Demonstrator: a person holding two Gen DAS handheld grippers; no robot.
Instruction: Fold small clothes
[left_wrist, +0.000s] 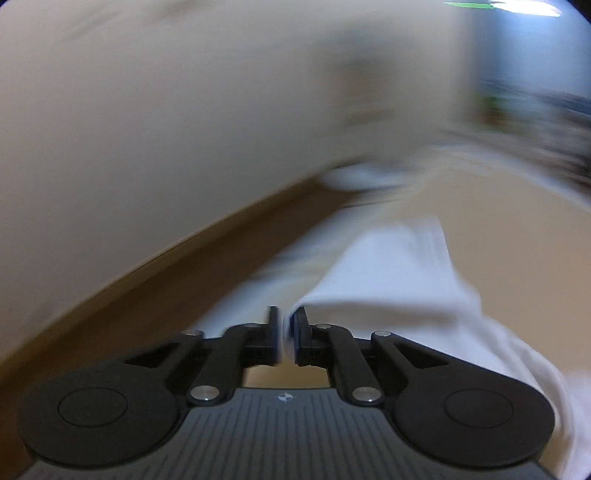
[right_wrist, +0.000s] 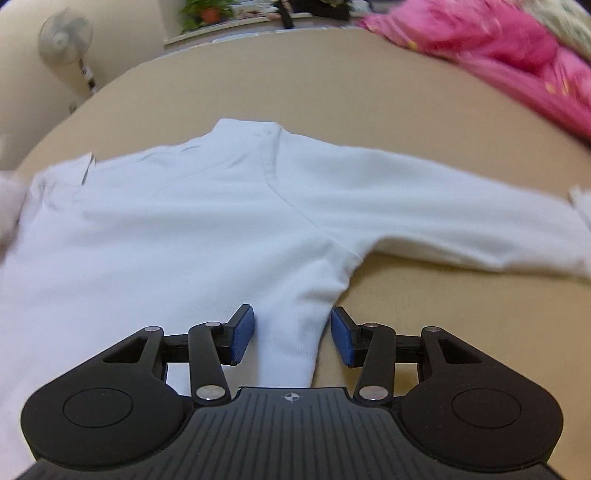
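Left gripper (left_wrist: 286, 334) pinches the white top's (right_wrist: 207, 221) edge while the right gripper (right_wrist: 291, 334), jaws spread, straddles the side seam below the sleeve (right_wrist: 443, 221); close there firmly.

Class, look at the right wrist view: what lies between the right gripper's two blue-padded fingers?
A fold of the white long-sleeved cotton top lies between the open right gripper's fingers, seen in the right wrist view.

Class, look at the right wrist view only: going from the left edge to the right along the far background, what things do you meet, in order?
Pale standing electric fan → green potted plant in an orange pot → crumpled bright pink fabric.
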